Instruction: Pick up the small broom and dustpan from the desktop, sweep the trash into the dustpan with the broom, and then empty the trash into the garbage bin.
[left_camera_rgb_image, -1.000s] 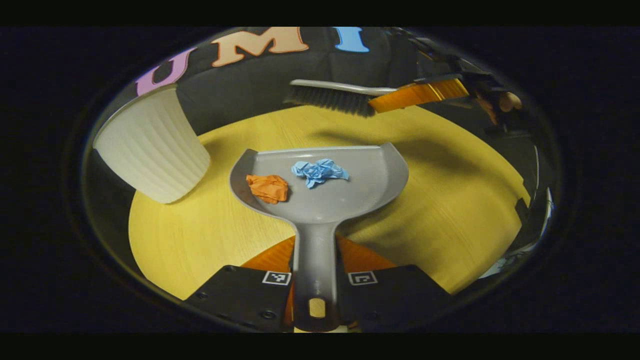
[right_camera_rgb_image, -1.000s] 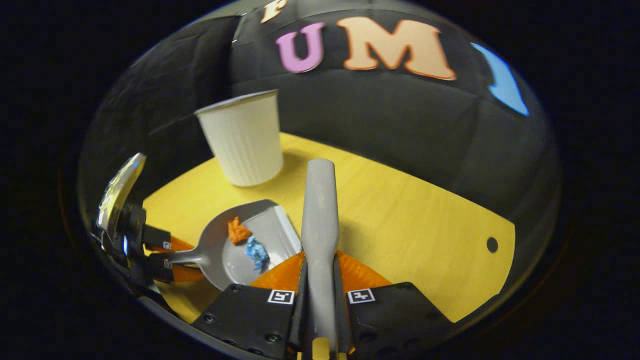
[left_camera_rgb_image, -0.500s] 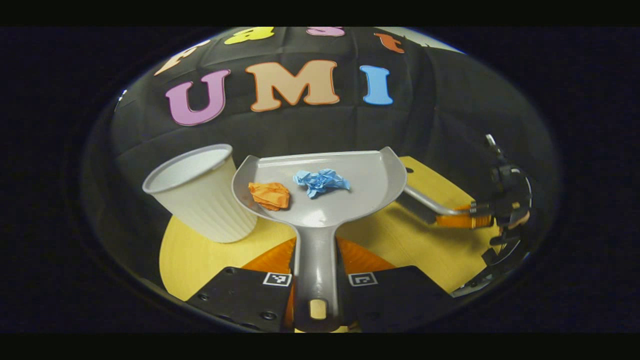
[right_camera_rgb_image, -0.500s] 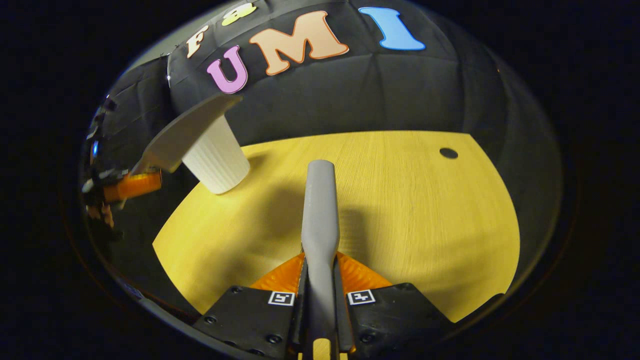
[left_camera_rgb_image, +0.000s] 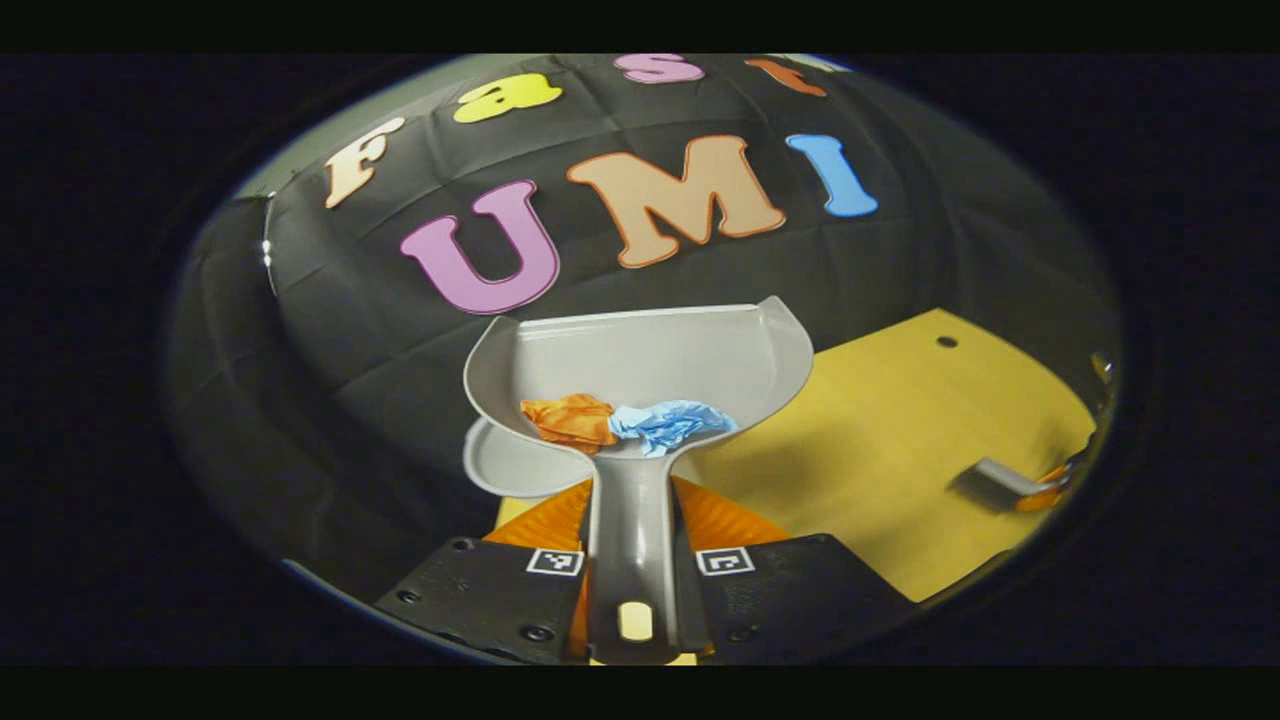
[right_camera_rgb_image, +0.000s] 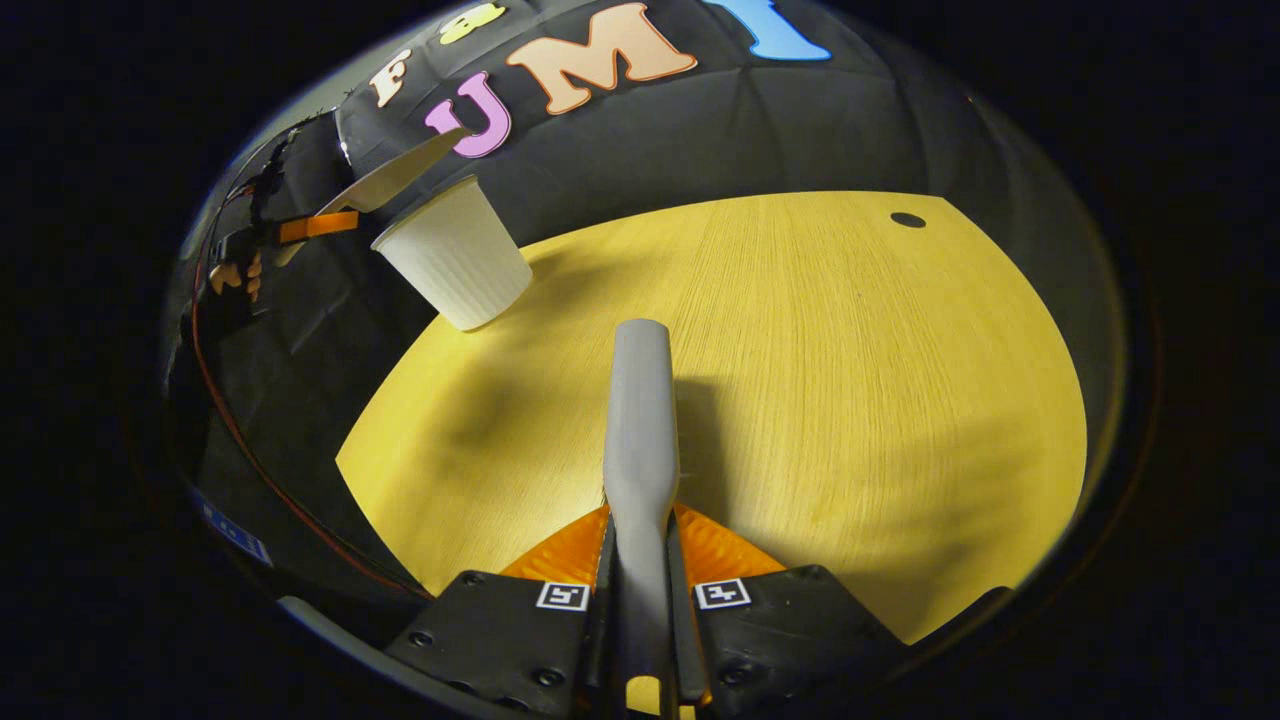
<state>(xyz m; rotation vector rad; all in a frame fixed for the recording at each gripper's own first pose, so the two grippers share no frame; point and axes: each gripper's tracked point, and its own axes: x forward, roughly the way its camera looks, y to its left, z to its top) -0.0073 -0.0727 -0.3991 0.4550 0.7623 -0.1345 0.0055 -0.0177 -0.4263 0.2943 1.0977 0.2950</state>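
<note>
In the left gripper view my left gripper is shut on the handle of the grey dustpan. The pan is tipped mouth-up, and the orange paper wad and blue paper wad lie at its back by the handle. The rim of the white bin peeks out below the pan's left side. In the right gripper view my right gripper is shut on the grey broom, which points out over the table. There the dustpan hovers just above the ribbed white bin, held by the left gripper.
The yellow wooden table has a small round hole near its far edge. The bin stands at the table's far left corner. A hand holds the left gripper. The broom lies low at the right in the left gripper view.
The left gripper has lifted the dustpan over the bin and tipped its mouth up. Both paper wads slid back toward the handle. The right gripper with the broom moved away from the pan.
</note>
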